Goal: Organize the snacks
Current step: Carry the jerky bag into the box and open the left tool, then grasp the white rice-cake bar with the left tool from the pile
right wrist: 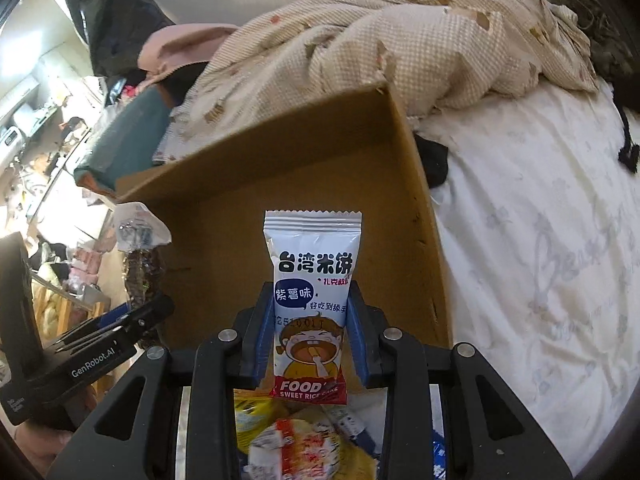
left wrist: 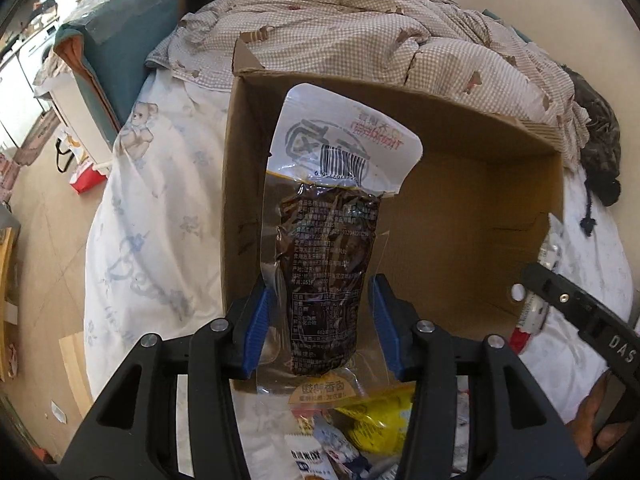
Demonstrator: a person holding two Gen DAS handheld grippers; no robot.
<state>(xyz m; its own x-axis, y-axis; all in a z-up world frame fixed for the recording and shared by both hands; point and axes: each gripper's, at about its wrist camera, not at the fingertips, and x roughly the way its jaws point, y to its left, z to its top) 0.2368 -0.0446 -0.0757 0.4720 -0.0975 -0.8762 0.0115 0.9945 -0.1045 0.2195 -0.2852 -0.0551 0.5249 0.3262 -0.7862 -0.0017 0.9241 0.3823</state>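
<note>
Here the left gripper [left wrist: 320, 320] clamps a dark sausage pouch [left wrist: 332, 264], the right gripper [right wrist: 310, 344] a purple-yam rice cake packet [right wrist: 312, 304]; both hang over the empty cardboard box [left wrist: 460, 184]; lower well inside before releasing, or they may catch the rim.

**Two snacks held over an open box**

Clear pouch [left wrist: 326, 268] of dark brown food, white barcoded top, upright between blue pads over the cardboard box [left wrist: 472, 216]. White rice cake packet [right wrist: 310, 304], cartoon child, red bottom band, upright, clamped likewise. Box open, interior bare, resting on the bed. More loose packets [right wrist: 308, 444] heaped below, yellow and white.
</note>
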